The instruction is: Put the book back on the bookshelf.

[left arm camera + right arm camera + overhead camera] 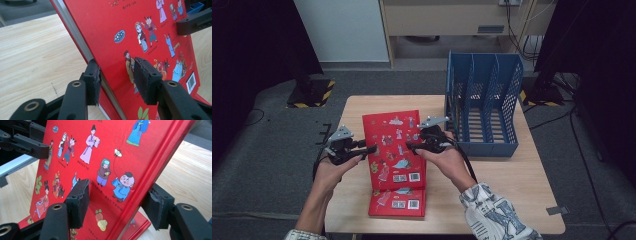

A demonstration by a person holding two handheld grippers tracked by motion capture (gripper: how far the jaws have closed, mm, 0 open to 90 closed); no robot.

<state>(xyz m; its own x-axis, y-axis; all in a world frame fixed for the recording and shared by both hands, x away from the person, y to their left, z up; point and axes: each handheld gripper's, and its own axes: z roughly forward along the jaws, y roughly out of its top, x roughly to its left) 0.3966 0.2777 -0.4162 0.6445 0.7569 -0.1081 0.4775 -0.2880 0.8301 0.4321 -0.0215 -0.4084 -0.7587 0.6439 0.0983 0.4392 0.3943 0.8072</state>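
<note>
Your left hand-held gripper [371, 149] and right hand-held gripper [411, 146] each straddle the tilted red book's [393, 142] opposite edges, jaws wide, near the table's [512, 180] centre.

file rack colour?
Blue, with perforated mesh walls: the file rack shows best in the high view, at the table's far right.

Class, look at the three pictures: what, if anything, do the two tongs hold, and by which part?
Both straddle the upper red book, lifted off a second one: left tongs at its page edge, right tongs at its spine edge. Gaps show at the pads; firm clamping cannot be told.

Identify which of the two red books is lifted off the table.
The upper red book, tilted between both grippers; the lower red book lies flat on the table near the person.
</note>
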